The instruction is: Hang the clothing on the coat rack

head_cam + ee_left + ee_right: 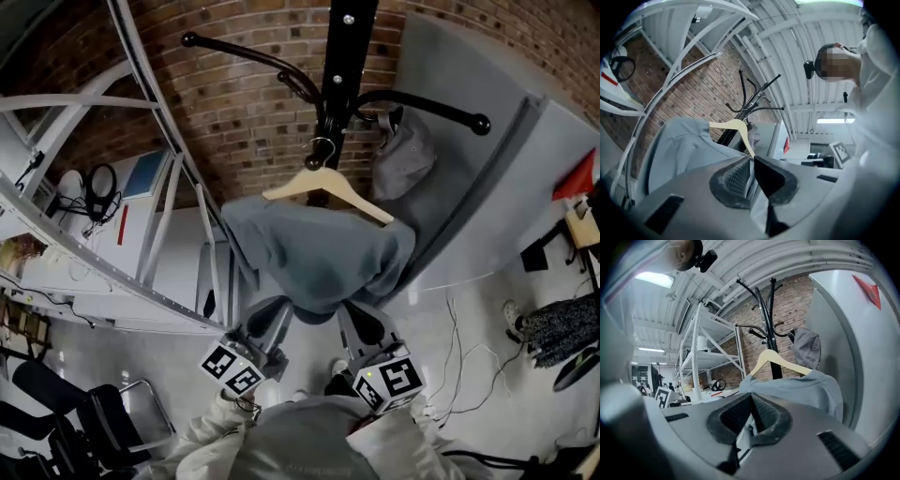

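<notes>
We've got the clothing [314,258] draped on its hanger [323,187] on the coat rack [342,56], hanging long-ways just up ahead of both tongs, left tongs [751,161] clenched on what looks like its hem, right tongs [751,397] clenched empty alongside.

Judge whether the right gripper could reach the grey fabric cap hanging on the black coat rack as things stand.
Probably yes: in the right gripper view the grey cap shows unobstructed above the draped grey garment, ahead of the right gripper.
</notes>
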